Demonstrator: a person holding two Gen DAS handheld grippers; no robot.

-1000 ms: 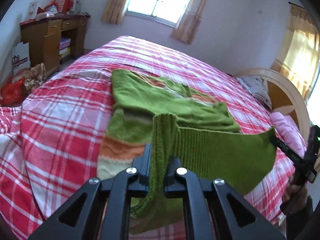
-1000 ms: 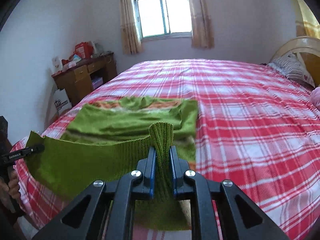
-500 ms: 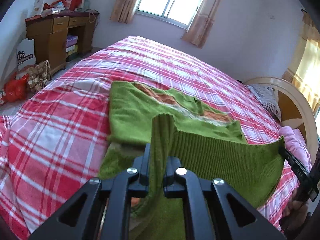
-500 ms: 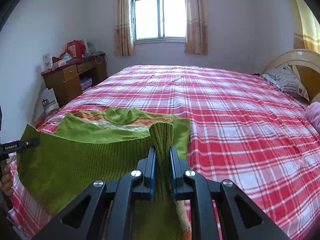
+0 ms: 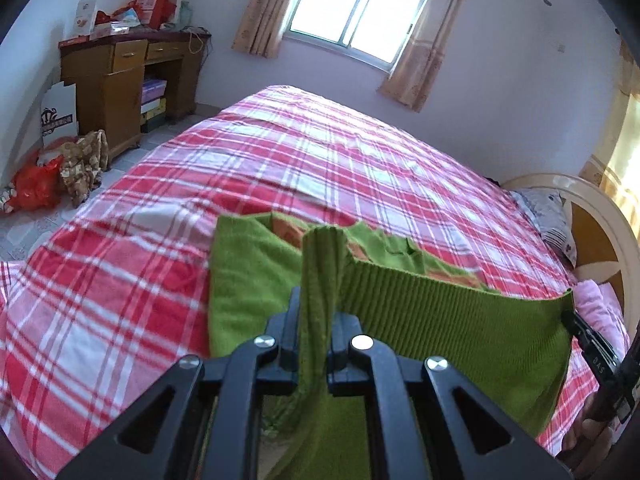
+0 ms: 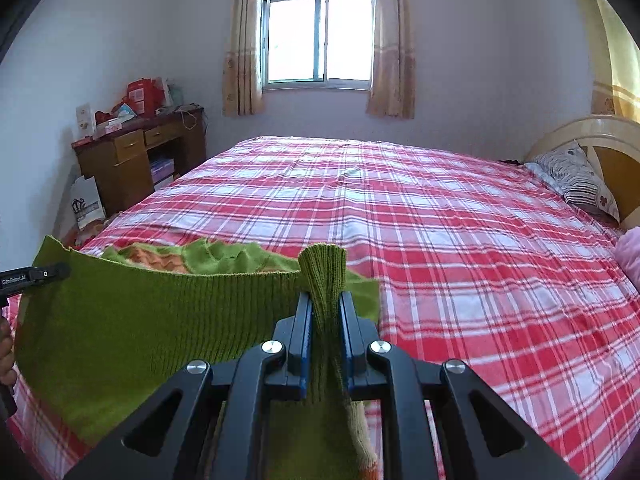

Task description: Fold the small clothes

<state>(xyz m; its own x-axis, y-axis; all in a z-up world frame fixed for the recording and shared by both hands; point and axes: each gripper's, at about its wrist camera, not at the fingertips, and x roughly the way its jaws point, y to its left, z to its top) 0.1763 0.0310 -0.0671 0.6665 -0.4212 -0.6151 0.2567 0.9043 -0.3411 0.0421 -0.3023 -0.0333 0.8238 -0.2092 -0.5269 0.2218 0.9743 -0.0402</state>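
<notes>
Near the bed's [image 6: 460,240] foot corner, the green sweater's [image 5: 440,320] ribbed hem hangs stretched between the left gripper [image 5: 316,320] and right gripper [image 6: 325,312], each clamped on a bunched corner.

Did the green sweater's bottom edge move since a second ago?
Yes. The ribbed hem of the green sweater has gone forward over the plaid bed, toward the neckline, and now hides the orange stripes that showed before.

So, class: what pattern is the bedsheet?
Red, pink and white plaid bedsheet; clearest in the right wrist view.
</notes>
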